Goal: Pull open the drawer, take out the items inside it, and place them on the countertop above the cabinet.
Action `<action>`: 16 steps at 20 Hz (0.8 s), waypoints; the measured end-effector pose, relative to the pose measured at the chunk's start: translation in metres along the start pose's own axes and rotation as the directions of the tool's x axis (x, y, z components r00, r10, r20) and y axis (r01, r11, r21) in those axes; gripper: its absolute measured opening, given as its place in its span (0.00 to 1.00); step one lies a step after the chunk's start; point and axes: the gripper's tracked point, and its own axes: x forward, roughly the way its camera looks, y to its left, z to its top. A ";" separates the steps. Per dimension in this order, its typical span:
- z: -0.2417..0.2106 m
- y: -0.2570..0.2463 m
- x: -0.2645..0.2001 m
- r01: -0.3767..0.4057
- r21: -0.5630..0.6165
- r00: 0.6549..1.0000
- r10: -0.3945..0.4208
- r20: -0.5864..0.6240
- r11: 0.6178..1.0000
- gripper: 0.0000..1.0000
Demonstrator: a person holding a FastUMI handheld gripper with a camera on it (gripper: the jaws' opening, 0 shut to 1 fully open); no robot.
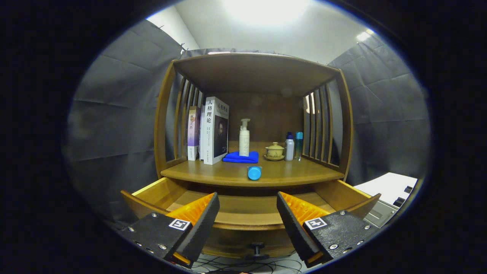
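- The tool (pixel 248 213) is open, holding nothing; the drawer (pixel 247 213) is pulled out beneath its fingers
- A blue bottle (pixel 254 172) lies on the tabletop (pixel 304 173), at 12 o'clock beyond the fingers

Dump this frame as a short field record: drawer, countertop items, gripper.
drawer: drawer pulled open, visible interior bare
knob: on the drawer front, between the fingers
countertop: blue bottle lying near front edge
further back: books, pump bottle standing on blue cloth, lidded teacup, two small bottles
hand-held gripper: hand-held gripper open, holding nothing, above the drawer
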 end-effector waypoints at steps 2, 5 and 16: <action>-0.010 -0.003 -0.006 0.008 0.010 1.000 -0.008 0.005 1.000 0.94; -0.022 -0.003 -0.013 0.007 0.035 1.000 -0.007 0.018 0.999 0.93; -0.065 0.014 -0.039 -0.041 0.016 0.998 0.042 -0.052 0.999 0.94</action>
